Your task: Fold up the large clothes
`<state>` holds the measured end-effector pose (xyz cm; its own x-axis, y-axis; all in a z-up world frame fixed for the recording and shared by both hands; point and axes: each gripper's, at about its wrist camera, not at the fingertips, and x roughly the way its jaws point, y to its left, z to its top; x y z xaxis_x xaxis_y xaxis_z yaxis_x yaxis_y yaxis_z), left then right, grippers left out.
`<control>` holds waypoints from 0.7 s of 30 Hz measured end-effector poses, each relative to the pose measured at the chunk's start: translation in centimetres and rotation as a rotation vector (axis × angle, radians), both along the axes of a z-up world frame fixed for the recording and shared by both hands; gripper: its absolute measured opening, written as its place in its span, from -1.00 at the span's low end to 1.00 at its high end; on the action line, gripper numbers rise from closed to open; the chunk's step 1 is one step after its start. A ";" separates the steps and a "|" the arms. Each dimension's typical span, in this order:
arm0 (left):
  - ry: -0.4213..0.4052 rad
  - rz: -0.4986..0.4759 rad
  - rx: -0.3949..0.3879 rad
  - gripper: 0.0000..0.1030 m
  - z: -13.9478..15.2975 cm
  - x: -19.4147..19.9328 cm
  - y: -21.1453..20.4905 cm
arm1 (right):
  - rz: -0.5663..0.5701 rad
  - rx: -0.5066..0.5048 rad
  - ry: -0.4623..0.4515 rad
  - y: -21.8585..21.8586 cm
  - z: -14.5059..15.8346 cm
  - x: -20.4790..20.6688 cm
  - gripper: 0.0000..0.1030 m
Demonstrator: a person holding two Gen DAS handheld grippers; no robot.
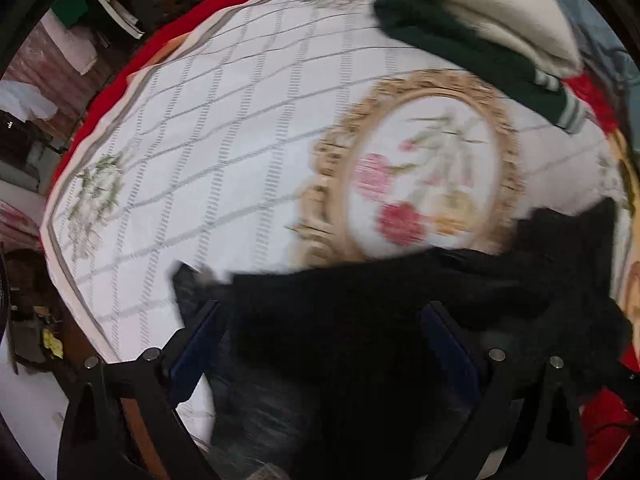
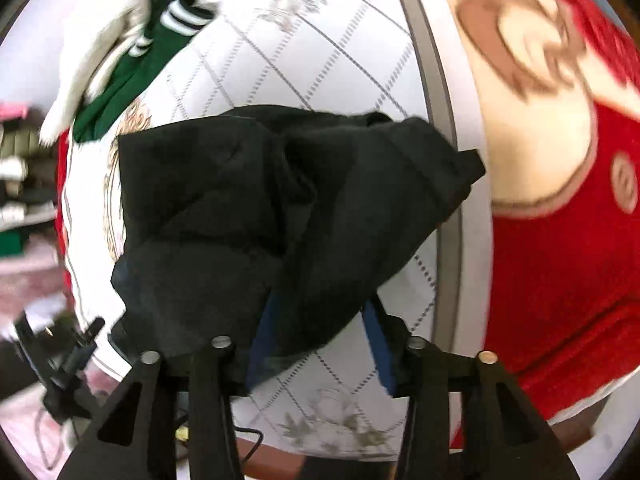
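Observation:
A black garment (image 1: 380, 312) lies bunched on a white quilted bedspread (image 1: 208, 152); it also shows in the right wrist view (image 2: 280, 200). My left gripper (image 1: 320, 344) is open, its blue-padded fingers wide apart with the black cloth between and over them. My right gripper (image 2: 316, 332) is open too; the garment's lower edge drapes over the left finger and hangs between the two fingers. The frames are motion-blurred, so I cannot tell whether any cloth is pinched.
A dark green garment with white stripes (image 1: 480, 56) and a cream one (image 1: 480, 4) lie stacked at the bed's far side, also in the right wrist view (image 2: 132, 64). A red blanket (image 2: 560, 240) lies to the right. The bed edge and floor (image 1: 28, 392) are left.

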<state>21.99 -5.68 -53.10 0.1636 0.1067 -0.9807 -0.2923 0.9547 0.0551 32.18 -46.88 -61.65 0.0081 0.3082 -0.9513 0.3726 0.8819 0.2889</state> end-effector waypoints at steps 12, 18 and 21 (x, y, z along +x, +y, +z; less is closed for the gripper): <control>0.064 0.046 -0.069 1.00 -8.5 5.4 -4.1 | 0.227 0.027 -0.220 6.5 1.9 8.3 -0.29; 0.072 0.045 -0.056 1.00 -7.4 4.0 -3.1 | 0.288 0.038 -0.145 12.9 -5.6 13.2 -0.40; 0.081 0.061 -0.041 1.00 -6.5 3.0 -2.0 | 0.240 0.040 -0.111 12.4 -7.3 14.1 -0.44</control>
